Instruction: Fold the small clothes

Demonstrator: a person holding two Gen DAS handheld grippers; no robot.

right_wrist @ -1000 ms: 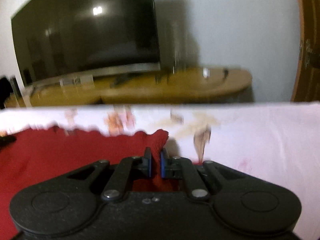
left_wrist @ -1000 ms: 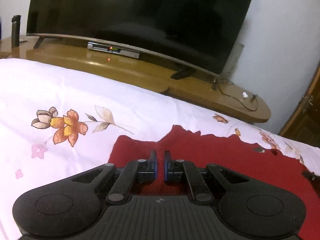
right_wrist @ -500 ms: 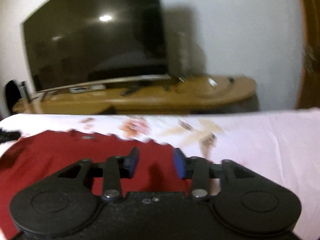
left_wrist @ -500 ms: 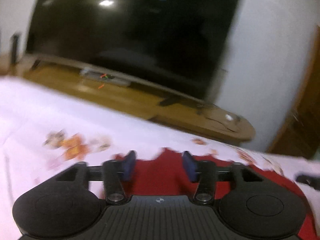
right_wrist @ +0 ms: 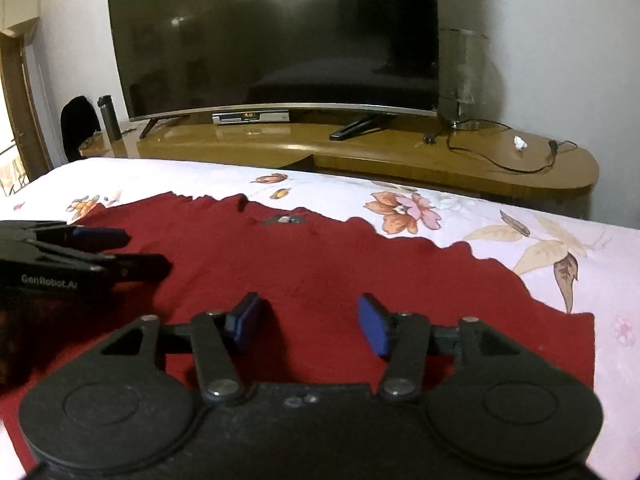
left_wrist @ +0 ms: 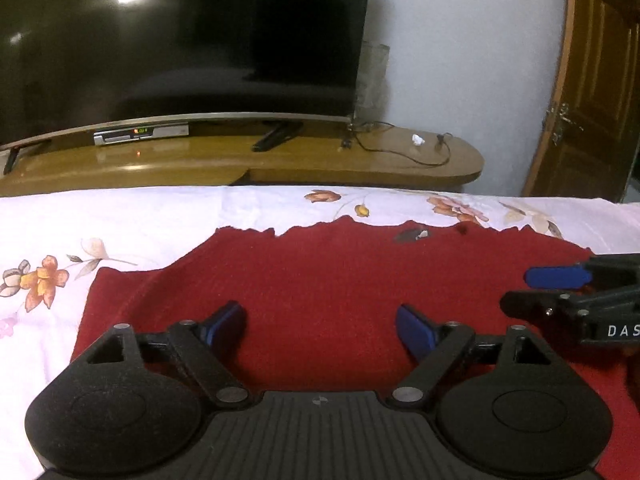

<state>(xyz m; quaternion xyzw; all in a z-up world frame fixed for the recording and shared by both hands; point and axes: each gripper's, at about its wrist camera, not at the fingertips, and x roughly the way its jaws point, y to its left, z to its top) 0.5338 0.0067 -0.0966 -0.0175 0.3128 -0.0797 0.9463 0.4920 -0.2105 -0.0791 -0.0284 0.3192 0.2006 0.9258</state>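
A dark red garment [left_wrist: 328, 280] lies spread flat on the floral white bedsheet [left_wrist: 120, 220]; it also shows in the right wrist view [right_wrist: 320, 264]. Its far edge is wavy, with a small hole or label near it [left_wrist: 412, 234]. My left gripper [left_wrist: 320, 324] is open and empty, held just above the garment's left part. My right gripper [right_wrist: 308, 322] is open and empty above the garment's right part. Each gripper appears side-on in the other's view: the right one [left_wrist: 560, 288], the left one [right_wrist: 100, 248].
Beyond the bed's far edge stands a wooden TV bench [left_wrist: 280, 156] with a large curved TV [right_wrist: 276, 40], a set-top box [left_wrist: 140, 134], cables [right_wrist: 500, 156] and a flask [right_wrist: 109, 118]. A wooden door [left_wrist: 588, 88] is at the right.
Both grippers were shut on the garment's edge a second ago. They have opened, let the cloth go, and pulled back; the garment now lies flat.
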